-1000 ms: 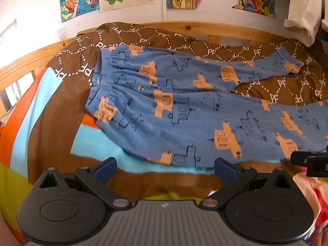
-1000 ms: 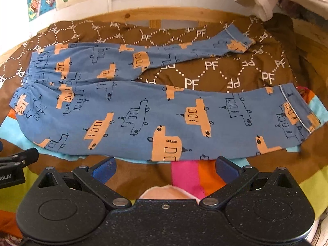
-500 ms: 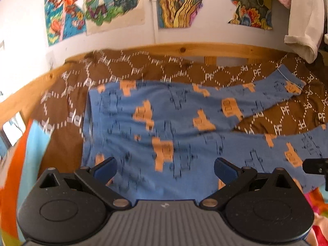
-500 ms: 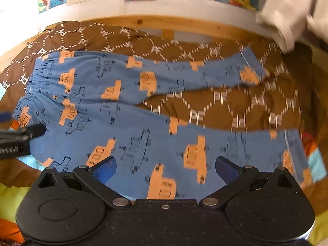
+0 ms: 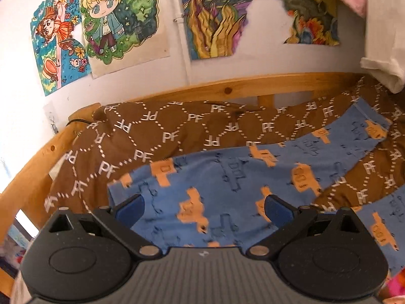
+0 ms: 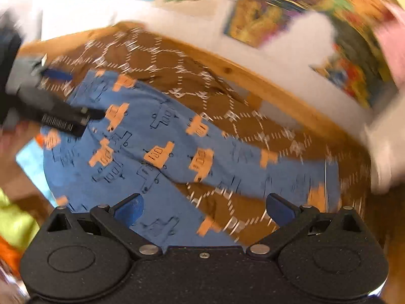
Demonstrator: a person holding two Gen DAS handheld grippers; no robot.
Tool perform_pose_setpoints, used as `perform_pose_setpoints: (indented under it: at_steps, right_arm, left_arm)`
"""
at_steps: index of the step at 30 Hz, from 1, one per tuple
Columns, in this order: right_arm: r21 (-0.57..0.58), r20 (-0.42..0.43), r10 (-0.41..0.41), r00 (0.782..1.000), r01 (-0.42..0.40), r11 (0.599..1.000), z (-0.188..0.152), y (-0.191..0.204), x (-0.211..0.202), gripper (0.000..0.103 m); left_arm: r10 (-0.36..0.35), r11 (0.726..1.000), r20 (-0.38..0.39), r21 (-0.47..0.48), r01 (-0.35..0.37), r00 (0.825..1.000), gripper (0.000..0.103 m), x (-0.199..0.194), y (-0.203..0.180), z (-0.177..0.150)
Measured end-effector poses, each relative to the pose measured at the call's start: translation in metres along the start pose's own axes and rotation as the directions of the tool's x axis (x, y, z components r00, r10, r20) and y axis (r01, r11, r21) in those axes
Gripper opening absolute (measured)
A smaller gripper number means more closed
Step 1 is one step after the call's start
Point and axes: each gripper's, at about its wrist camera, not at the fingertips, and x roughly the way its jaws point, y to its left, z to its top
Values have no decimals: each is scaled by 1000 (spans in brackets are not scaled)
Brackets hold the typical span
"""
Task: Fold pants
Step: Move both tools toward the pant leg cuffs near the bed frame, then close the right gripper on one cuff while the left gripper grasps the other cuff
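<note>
Blue pants (image 5: pixel 227 185) with orange vehicle prints lie spread flat on a brown patterned blanket, waistband to the left, both legs reaching right. My left gripper (image 5: pixel 204 206) hovers open over the waist end, nothing between its blue pads. In the blurred right wrist view the same pants (image 6: pixel 157 152) fill the middle, and my right gripper (image 6: pixel 204 206) stands open above the crotch area where the legs split. The left gripper (image 6: pixel 60 96) shows there too, at the upper left over the waistband.
The brown blanket (image 5: pixel 162 136) covers a bed with a wooden rail (image 5: pixel 227 91) along the wall. Colourful drawings (image 5: pixel 119 17) hang above. White and pink cloth (image 5: pixel 384 50) hangs at the right. Bright striped bedding (image 6: pixel 17 217) shows at the lower left.
Both grippers have moved forward and lower over the pants, toward the waist end. The right wrist view has swung left and is blurred. Both grippers stay open.
</note>
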Motion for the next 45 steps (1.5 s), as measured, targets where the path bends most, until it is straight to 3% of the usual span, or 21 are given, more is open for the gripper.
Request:
perform_pose_setpoints:
  at_steps: [2, 5, 9, 13, 17, 20, 23, 25, 30, 33, 38, 45]
  right_arm:
    - [-80, -49, 31, 998, -35, 996, 18, -8, 14, 102]
    - [-106, -92, 78, 993, -88, 990, 39, -18, 42, 102]
    - [-55, -24, 111, 993, -113, 992, 51, -31, 77, 102]
    - [3, 67, 122, 990, -123, 992, 55, -50, 112, 102]
    - [-20, 117, 162, 980, -161, 987, 65, -64, 141, 102]
    - [-30, 90, 228, 969, -227, 974, 73, -74, 169, 102]
    - [10, 82, 322, 943, -324, 946, 76, -85, 193, 102]
    - [12, 40, 344, 938, -345, 938, 80, -90, 210, 102]
    - [-75, 31, 285, 958, -283, 956, 80, -86, 236, 102]
    - [-86, -4, 295, 956, -294, 952, 81, -86, 256, 101]
    - [-46, -20, 293, 956, -294, 955, 82, -97, 280, 84]
    - [-74, -19, 337, 941, -338, 938, 80, -110, 296, 76]
  left_arm:
    - [18, 1000, -13, 4, -17, 1000, 103, 9, 4, 9]
    - [31, 999, -15, 26, -31, 999, 103, 19, 8, 17]
    - [65, 992, -39, 110, -61, 997, 103, 36, 3, 21]
    - [76, 989, -115, 139, -60, 990, 103, 61, 2, 28]
    - [101, 970, -106, 231, -74, 989, 103, 80, 4, 36]
    - [101, 961, -94, 268, -73, 990, 103, 96, 11, 47]
    - [68, 957, -81, 286, -42, 994, 103, 112, 21, 61]
    - [60, 950, -68, 311, -36, 996, 103, 123, 26, 69]
    - [75, 923, -84, 382, -37, 994, 103, 154, 22, 83]
    - [47, 918, -135, 395, 10, 990, 103, 171, 14, 89]
    - [9, 929, -210, 365, 69, 978, 98, 199, -1, 100]
    - [-14, 916, -234, 387, 106, 972, 98, 212, -25, 108]
